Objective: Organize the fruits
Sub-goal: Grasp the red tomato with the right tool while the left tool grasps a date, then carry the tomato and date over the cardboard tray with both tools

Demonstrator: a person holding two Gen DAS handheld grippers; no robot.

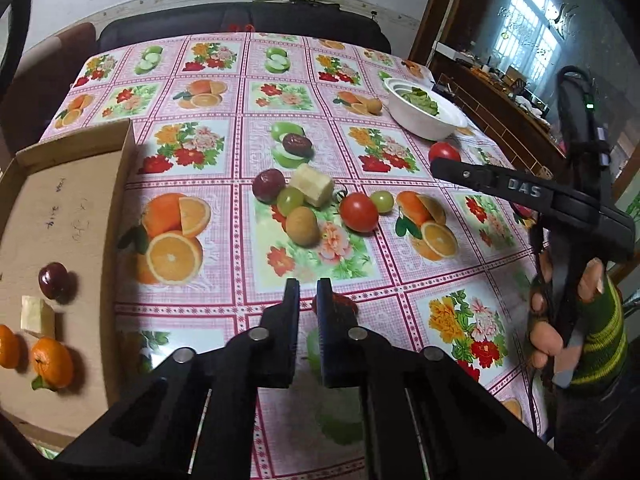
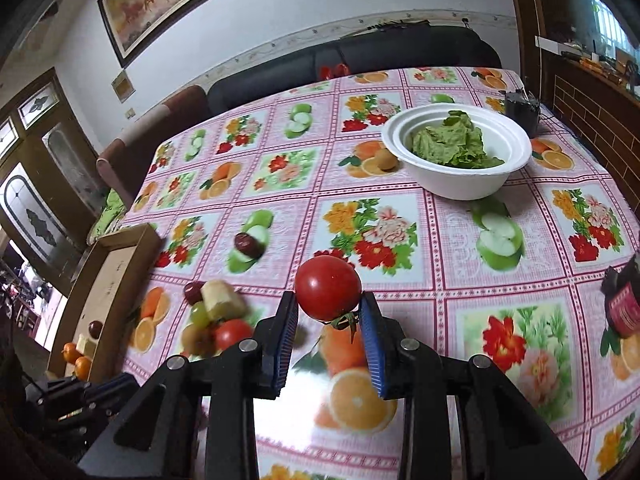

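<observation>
My right gripper (image 2: 329, 312) is shut on a red tomato (image 2: 328, 289) and holds it above the table. In the left wrist view the same tomato (image 1: 444, 153) shows at that gripper's tip. My left gripper (image 1: 308, 292) is nearly closed and empty, low over the tablecloth. A pile of fruit lies mid-table: a second tomato (image 1: 359, 212), two green grapes (image 1: 290, 199), a kiwi (image 1: 302, 225), a red date (image 1: 268, 186) and a pale banana chunk (image 1: 312, 185). Another date (image 1: 297, 145) lies farther back. A cardboard box (image 1: 60, 216) at the left holds a date, a pale chunk and two tangerines (image 1: 52, 364).
A white bowl (image 2: 456, 176) with lettuce stands at the back right, a small brown fruit (image 2: 387, 160) beside it. A dark red packet (image 2: 622, 304) lies at the right edge. A dark sofa runs behind the table. The tablecloth is printed with fruit pictures.
</observation>
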